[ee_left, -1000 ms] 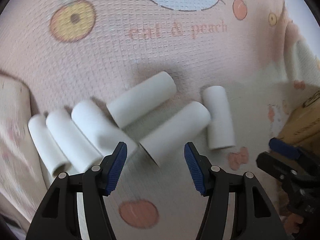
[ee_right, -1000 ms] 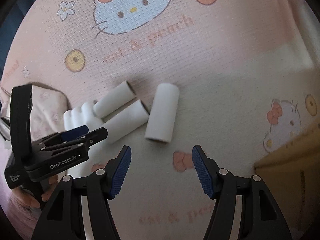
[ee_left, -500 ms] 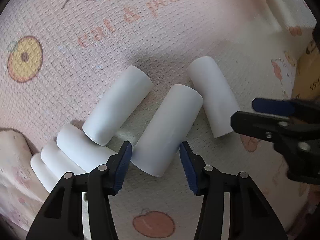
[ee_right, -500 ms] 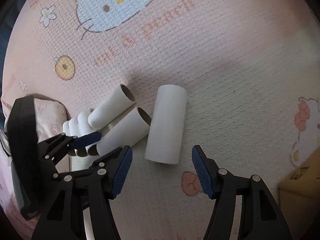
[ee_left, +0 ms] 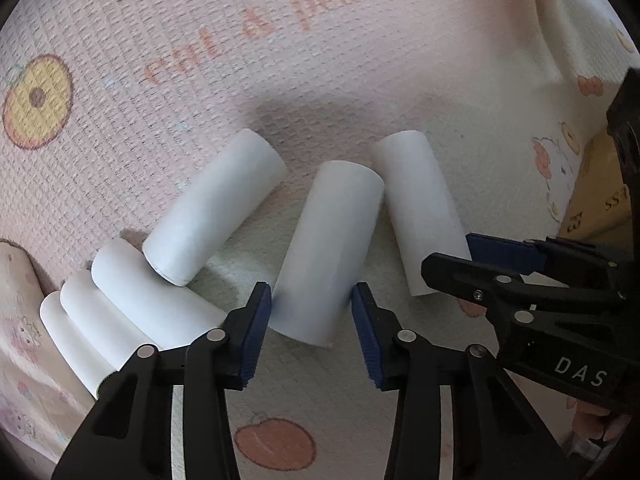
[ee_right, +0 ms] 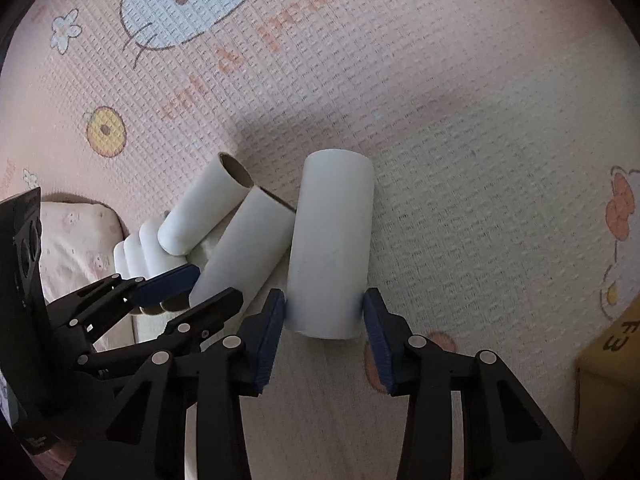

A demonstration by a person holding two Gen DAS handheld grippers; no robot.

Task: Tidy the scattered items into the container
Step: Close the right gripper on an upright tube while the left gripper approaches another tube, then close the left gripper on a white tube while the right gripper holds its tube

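Observation:
Several white paper tubes lie on a pink cartoon play mat (ee_left: 360, 60). My left gripper (ee_left: 312, 320) has its blue pads touching both sides of the near end of the middle tube (ee_left: 328, 248). My right gripper (ee_right: 324, 320) grips the near end of the rightmost tube (ee_right: 330, 244), which also shows in the left wrist view (ee_left: 424, 208). Another tube (ee_left: 216, 208) lies to the left, resting on a row of three tubes (ee_left: 120, 312). Both held tubes still rest on the mat.
A yellow cardboard box (ee_right: 612, 364) stands at the right edge; it also shows in the left wrist view (ee_left: 596, 200). A folded pink cloth (ee_right: 80, 240) lies left of the tubes. The two grippers are close side by side.
Both grippers have moved forward and down onto the tubes. The left jaws narrowed onto the middle tube, and the right jaws narrowed onto the rightmost tube.

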